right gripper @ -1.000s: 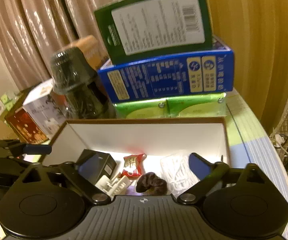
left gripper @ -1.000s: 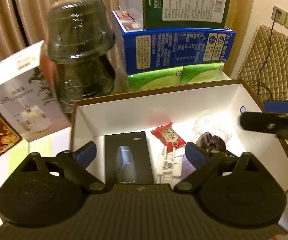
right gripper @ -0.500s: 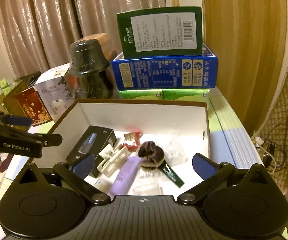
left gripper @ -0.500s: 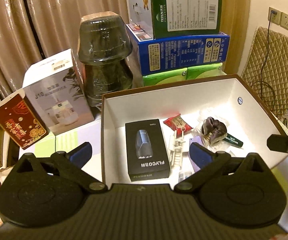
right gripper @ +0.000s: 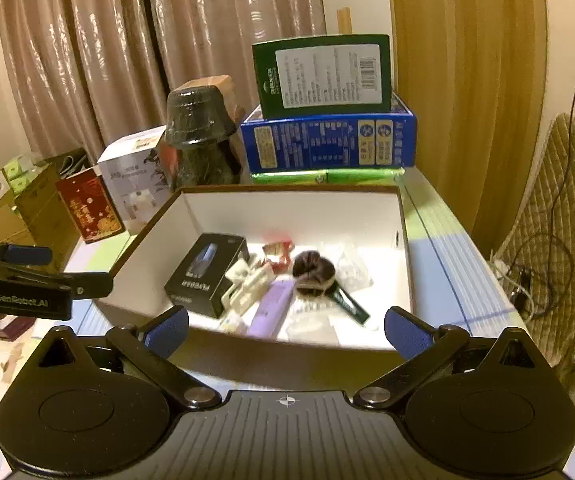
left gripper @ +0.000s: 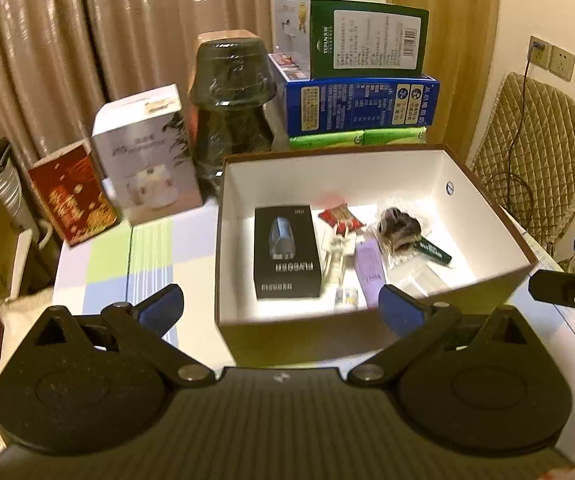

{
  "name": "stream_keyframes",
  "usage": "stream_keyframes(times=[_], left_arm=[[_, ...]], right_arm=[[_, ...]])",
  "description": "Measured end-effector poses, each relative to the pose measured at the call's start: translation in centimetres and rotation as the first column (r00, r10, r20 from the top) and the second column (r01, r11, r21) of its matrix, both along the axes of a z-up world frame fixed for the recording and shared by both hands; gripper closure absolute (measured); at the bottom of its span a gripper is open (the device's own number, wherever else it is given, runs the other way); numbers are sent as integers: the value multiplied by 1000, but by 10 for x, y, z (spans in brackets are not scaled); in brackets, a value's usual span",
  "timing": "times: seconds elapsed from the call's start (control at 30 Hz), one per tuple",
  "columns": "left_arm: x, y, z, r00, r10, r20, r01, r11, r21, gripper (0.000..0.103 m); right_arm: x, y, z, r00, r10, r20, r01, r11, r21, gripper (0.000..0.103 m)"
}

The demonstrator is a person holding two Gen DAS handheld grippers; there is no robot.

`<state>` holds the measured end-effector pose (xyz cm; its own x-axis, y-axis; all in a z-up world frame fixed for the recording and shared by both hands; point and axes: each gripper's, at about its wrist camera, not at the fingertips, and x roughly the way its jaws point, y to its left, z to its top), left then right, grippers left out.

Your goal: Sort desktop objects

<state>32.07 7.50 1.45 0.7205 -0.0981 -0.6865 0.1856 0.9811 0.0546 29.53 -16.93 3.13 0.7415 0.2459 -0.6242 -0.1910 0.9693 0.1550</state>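
Both wrist cameras look steeply down over their own fingers from the near side, left view from the left, right from the right, sharing the white box (left gripper: pixel 483 184) (right gripper: pixel 403 216).

An open box (left gripper: pixel 487 220) sits on the tabletop (left gripper: pixel 147 256). Inside it, a shaver carton (left gripper: pixel 287 252) lies at the left, a snack packet (left gripper: pixel 339 216) toward the far middle, a clip (left gripper: pixel 337 256) and a flat tube (left gripper: pixel 369 266) to the carton's right, and a dark bundle (left gripper: pixel 401 228) farther right. Behind the box, three cartons (left gripper: pixel 361 96) are stacked. Left of that stack stands a wrapped jar (left gripper: pixel 229 108), and farther left two upright cartons (left gripper: pixel 143 152) stand side by side.
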Motion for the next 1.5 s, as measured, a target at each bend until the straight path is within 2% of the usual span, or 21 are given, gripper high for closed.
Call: stream_keyframes(times=[0.43,0.9,1.23,1.5], left_arm=[[-99,-11,7,996,77,-42,-78,997,-7,1],[-187,-41,11,994,99,-48,-98,995,8,1],[-228,-53,5,990,118,-76,-117,993,15,1],[-250,-62,5,989,130,-72,-129,991,22,1]], right_arm=[[-70,-24,0,998,51,-34,-52,998,-24,2],[-147,-35,7,991,134,-19,-135,989,-58,2],[-191,-39,-2,986,158,-50,-161,983,-83,2],[-210,-50,-3,988,149,-46,-152,986,-73,2]])
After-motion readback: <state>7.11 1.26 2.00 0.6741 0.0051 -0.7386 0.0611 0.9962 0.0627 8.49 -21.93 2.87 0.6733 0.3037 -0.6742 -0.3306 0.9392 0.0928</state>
